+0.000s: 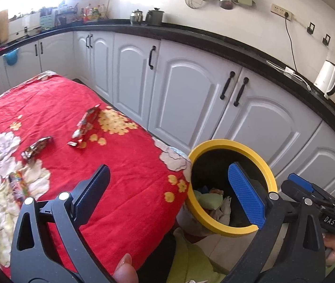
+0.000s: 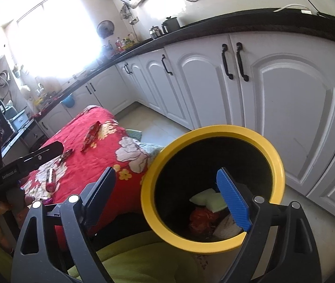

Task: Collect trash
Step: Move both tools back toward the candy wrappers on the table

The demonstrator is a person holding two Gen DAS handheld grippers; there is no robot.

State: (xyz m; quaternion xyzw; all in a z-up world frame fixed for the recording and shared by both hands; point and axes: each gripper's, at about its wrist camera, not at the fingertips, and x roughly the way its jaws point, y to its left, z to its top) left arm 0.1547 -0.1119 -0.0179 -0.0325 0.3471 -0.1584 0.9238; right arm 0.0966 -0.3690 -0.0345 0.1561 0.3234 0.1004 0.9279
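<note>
Hovering right tongs (image 2: 167,195) agape above bin (image 2: 271,151)

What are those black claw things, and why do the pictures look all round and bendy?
They are grabbers that a person holds, one in each hand. Each has two fingers and a small wide camera that bends the view. One picture looks along the left grabber, the other along the right grabber. Both are open and hold nothing. A red flowered cloth covers a table. On it lie a red wrapper, a dark wrapper and a striped wrapper. Beside it stands a bin with a yellow rim, with some trash already inside.
</note>
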